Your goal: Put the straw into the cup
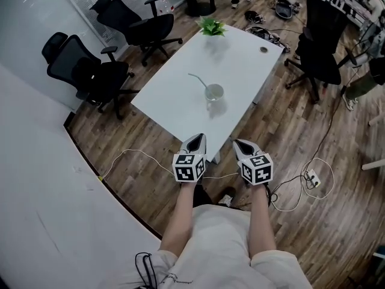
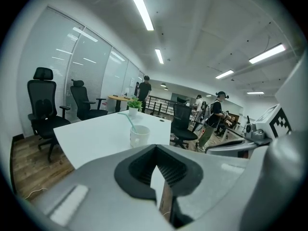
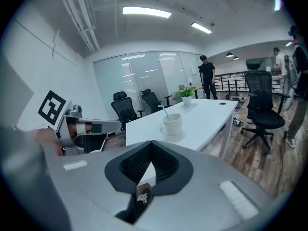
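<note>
Your left gripper and right gripper have fingers closed, empty; the straw stands in the cup on the far tabletop.

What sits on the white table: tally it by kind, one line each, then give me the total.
Cup: 1
Straw, standing in the cup: 1
Potted plant: 1
Small dark round object, too small to identify: 1
Total: 4
</note>
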### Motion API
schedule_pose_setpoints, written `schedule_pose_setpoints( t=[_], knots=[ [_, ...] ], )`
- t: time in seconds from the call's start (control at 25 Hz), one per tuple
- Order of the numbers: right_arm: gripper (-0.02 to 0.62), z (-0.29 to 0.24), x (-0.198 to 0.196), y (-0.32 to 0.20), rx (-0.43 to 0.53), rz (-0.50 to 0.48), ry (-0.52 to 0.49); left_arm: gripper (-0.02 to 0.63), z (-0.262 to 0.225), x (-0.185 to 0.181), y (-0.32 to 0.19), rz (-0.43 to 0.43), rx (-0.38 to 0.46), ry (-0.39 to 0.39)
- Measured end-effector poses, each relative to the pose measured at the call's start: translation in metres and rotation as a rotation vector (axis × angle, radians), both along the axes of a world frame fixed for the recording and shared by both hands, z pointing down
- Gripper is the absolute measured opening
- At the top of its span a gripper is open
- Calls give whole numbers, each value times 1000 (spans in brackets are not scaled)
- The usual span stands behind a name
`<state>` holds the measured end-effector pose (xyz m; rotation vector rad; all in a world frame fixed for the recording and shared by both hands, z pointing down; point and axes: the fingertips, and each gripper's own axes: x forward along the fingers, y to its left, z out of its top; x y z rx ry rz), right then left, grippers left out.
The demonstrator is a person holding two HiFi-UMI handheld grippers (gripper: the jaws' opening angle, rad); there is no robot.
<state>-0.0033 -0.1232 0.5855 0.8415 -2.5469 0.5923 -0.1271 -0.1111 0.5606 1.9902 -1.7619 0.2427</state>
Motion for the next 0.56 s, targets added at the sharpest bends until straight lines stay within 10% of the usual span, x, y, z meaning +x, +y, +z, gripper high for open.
schedule_pose_setpoints(
  t=[0.56],
  knots=[
    [26, -7, -10, -3, 11, -2, -28, 2, 1, -1, 11, -2, -9, -17]
  ],
)
